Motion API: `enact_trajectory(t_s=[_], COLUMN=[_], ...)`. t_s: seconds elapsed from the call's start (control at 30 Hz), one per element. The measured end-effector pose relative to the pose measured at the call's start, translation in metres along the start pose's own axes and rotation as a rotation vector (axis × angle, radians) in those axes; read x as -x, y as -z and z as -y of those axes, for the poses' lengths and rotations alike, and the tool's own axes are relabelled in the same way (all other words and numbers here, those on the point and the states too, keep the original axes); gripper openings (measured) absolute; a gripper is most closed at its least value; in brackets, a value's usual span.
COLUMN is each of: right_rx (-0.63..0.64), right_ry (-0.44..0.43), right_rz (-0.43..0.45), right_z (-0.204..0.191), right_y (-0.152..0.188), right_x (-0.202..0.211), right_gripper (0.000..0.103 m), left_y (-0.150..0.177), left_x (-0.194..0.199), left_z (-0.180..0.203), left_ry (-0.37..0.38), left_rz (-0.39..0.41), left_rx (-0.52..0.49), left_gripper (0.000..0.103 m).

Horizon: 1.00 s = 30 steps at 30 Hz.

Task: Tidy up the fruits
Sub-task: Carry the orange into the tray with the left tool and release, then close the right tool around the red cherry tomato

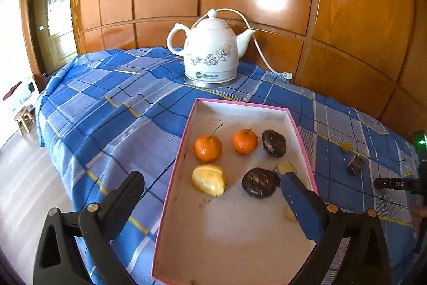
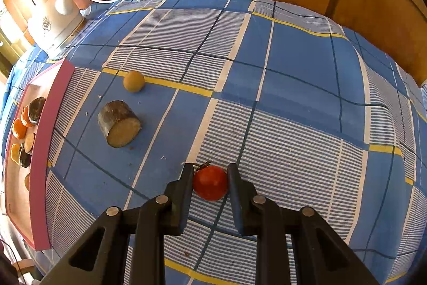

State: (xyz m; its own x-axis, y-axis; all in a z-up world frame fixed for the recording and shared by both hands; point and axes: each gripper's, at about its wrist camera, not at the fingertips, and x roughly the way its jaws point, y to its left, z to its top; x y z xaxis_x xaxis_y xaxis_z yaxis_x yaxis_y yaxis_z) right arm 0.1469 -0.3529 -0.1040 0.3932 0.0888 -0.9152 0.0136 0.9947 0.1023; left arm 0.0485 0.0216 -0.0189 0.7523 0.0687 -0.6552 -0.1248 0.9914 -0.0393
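The left gripper (image 1: 213,194) hung over the pink-rimmed box (image 1: 240,105) with its jaws spread wide and nothing between them; one finger stood outside the box's left wall over the cloth, the other above the box floor near its right wall. Inside the box, toward its far end, lay two small oranges (image 1: 208,148) side by side, with a dark brown fruit (image 1: 274,143) just to their right near the right wall. Nearer the middle of the box lay a pale yellow peeled piece (image 1: 209,180), a second dark fruit (image 1: 260,182) and, partly hidden behind the right finger, a small yellowish piece (image 1: 285,168). The box sat on the table's blue checked cloth (image 1: 112,108), and beyond its far end a white kettle (image 1: 210,50) stood by the table's back edge against the wooden panelling. The right gripper (image 2: 210,184) pointed steeply down at the cloth to the right of the box, its jaws closed on a red tomato-like fruit (image 2: 210,186); both pads pressed the fruit's sides, and whether it was lifted clear of the cloth I could not tell. Between that fruit and the box's right wall lay a cut brown-skinned chunk (image 2: 119,123) with a pale face, and just beyond it a small round tan fruit (image 2: 134,81), both on the cloth outside the box.
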Motion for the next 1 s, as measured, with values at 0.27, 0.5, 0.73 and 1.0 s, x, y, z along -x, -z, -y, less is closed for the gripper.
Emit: enact_trajectory(t_s=[0.27,0.5,0.73,1.0], right_rx=[0.016,0.02,0.026,0.055], right_ry=[0.02,0.026,0.028,0.013], right_rz=[0.007,0.009,0.007,0.001], right_z=[-0.003,-0.002,-0.005,-0.013], right_y=[0.002,0.005,0.003,0.005], right_x=[0.001,0.003,0.001,0.0], right_gripper=[0.025,0.025,0.025,0.025], left_y=[0.007,0.01,0.012,0.014], left_x=[0.015,0.015,0.015,0.011], left_z=[-0.001,-0.007,-0.008,-0.006], left_ry=[-0.078,-0.092,-0.081,-0.061], left_rz=[0.026,0.016,0.003,-0.023], left_rx=[-0.014,-0.005,-0.001,-0.003], left_gripper=[0.103,0.103,0.103,0.103])
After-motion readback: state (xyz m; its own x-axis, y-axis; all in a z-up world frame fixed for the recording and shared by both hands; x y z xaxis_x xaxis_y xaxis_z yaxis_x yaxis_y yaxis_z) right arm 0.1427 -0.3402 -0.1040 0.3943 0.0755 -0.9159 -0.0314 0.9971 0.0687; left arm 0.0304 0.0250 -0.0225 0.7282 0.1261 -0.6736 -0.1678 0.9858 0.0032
